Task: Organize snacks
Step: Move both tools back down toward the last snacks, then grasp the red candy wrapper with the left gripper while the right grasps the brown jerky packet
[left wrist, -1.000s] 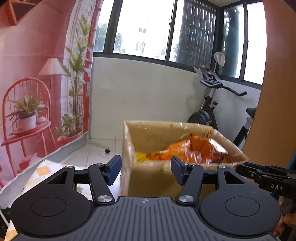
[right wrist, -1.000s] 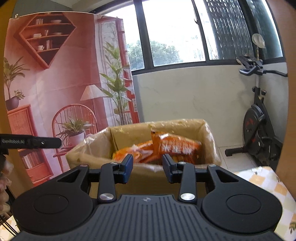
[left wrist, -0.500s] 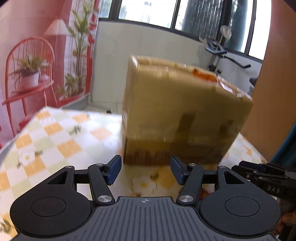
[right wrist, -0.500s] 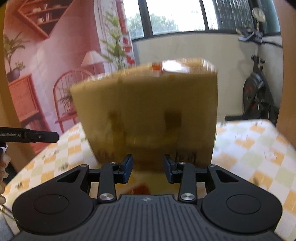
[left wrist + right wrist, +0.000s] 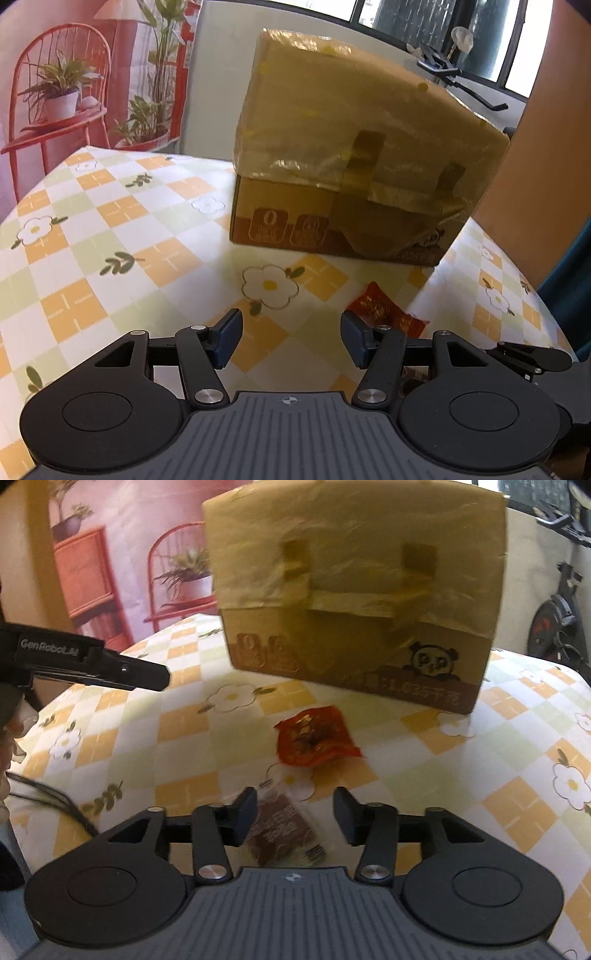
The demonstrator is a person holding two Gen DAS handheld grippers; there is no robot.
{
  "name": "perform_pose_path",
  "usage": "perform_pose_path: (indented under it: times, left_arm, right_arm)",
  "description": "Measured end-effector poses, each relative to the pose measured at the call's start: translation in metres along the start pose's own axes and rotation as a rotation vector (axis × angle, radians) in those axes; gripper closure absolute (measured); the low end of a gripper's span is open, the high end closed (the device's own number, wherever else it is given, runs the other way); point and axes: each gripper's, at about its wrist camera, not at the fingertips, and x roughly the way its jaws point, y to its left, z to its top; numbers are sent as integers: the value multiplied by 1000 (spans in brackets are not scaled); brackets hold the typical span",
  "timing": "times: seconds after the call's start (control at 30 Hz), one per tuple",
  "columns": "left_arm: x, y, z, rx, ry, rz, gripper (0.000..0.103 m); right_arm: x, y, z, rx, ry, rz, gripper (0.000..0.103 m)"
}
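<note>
Lying crinkled and red, the snack packet (image 5: 314,738) sits before both open hand-held grippers.

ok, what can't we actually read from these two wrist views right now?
- Cardboard box contents: both views see only its side walls, top out of sight.
- Brown packet, right wrist view: blurred, print unreadable, near end cut off by the right gripper body.
- Red packet, left wrist view: part hidden behind the left gripper; label unreadable.
- Box print: blurred in right wrist view.
</note>
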Motion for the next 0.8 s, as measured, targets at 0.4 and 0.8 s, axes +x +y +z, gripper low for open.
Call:
perform_pose_path:
  times: [0.4, 0.8]
  left_arm:
    - [3, 0, -4, -6, 18, 7, 42]
    - [11, -4, -4, -10, 41, 4, 42]
  right_arm:
    - [7, 12, -10, -95, 25, 28, 42]
    - [1, -17, -8, 18, 12, -64, 50]
